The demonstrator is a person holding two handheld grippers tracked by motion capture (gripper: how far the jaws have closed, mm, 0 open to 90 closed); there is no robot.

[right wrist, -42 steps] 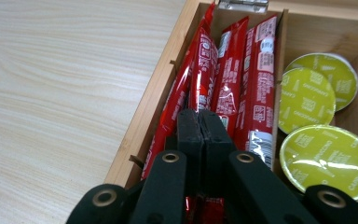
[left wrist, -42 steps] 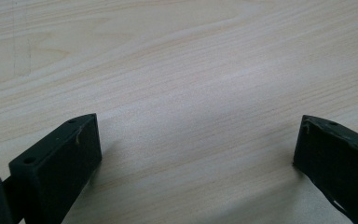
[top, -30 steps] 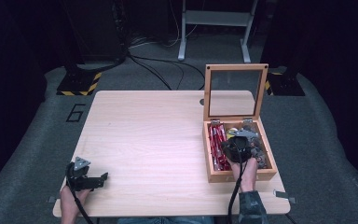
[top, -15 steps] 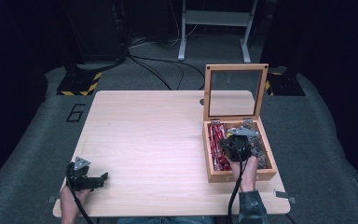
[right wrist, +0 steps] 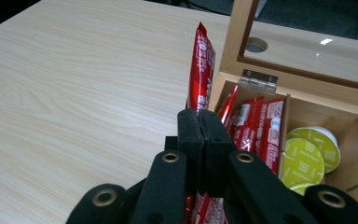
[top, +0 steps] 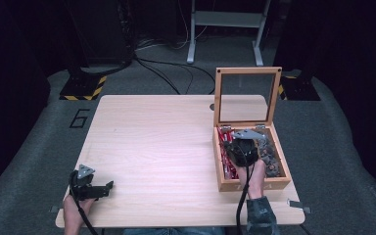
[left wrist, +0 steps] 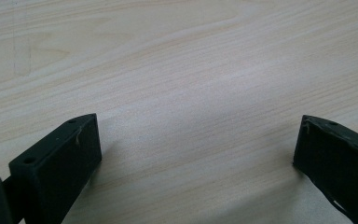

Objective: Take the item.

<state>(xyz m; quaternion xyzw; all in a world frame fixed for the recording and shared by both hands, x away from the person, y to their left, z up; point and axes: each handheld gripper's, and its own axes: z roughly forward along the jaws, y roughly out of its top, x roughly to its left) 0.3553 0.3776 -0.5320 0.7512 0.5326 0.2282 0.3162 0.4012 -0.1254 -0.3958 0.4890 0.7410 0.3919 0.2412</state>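
Observation:
A wooden box (top: 250,184) with an upright glass lid (top: 246,95) stands at the table's right. Red sachets (right wrist: 256,126) fill its left compartment and yellow-green capsules (right wrist: 309,154) lie beside them. My right gripper (right wrist: 200,119) is shut on one red sachet (right wrist: 201,72), which stands upright above the box's left wall. In the high view this right gripper (top: 240,147) hovers over the box. My left gripper (top: 105,188) rests at the table's front left corner; in the left gripper view its jaws stand wide apart over bare wood, the left gripper (left wrist: 196,144) open with nothing between its fingers.
The light wooden table (top: 152,142) spreads between the two hands. Dark pebble-like items (top: 270,159) lie in the box's right compartment. Beyond the table are black stands with striped bases (top: 84,89), floor cables and a metal frame (top: 225,29).
My right gripper has risen a little over the box with the red sachet in it. The left gripper has stayed where it was.

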